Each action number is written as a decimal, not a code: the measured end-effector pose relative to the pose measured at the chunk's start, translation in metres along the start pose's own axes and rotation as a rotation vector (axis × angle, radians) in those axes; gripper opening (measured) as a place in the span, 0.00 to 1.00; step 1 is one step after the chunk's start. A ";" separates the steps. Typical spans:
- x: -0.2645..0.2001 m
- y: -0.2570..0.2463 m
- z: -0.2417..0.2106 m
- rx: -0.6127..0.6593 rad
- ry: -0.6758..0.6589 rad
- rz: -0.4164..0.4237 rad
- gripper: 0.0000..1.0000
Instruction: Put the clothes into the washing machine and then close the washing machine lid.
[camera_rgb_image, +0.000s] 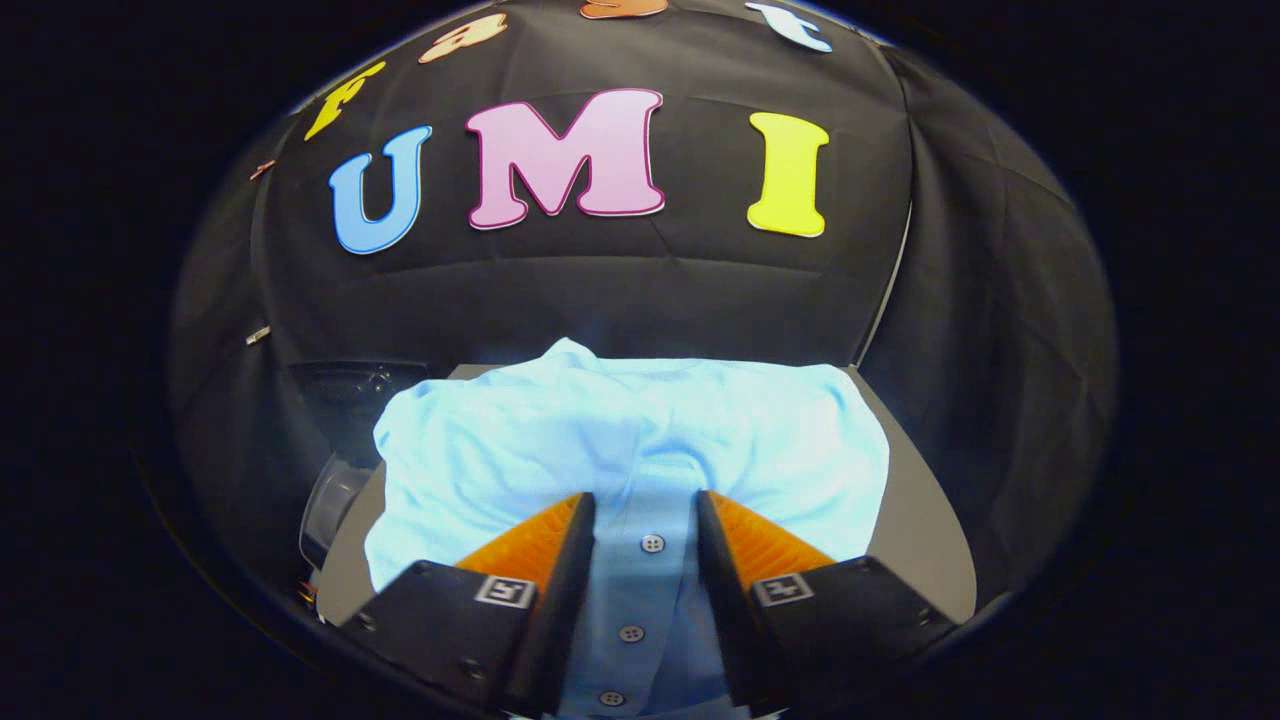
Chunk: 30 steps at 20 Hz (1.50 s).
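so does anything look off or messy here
Nothing looks damaged or spilled. The light blue shirt lies rumpled on the grey table, its button strip running between the open fingers of the hand-held gripper. A dark rounded object sits just past the table's edge.

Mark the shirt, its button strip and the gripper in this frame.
shirt (480, 460): gripper view, on the spread cloth ahead of the fingers.
button strip (652, 544): gripper view, on a button between the open fingers.
gripper (645, 510): gripper view, midway between the fingertips, over the shirt.
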<state>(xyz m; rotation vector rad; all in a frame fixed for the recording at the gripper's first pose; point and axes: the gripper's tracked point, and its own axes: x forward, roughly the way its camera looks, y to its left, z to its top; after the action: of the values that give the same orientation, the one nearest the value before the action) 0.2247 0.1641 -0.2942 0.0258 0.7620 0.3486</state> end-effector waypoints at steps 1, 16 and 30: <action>-0.003 0.001 -0.001 0.028 -0.005 0.019 0.38; -0.104 0.176 0.099 0.129 -0.321 0.152 0.05; -0.020 0.419 0.019 0.095 -0.193 0.487 0.05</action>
<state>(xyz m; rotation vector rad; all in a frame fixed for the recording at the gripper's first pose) 0.0987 0.5546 -0.2047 0.3340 0.5735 0.7607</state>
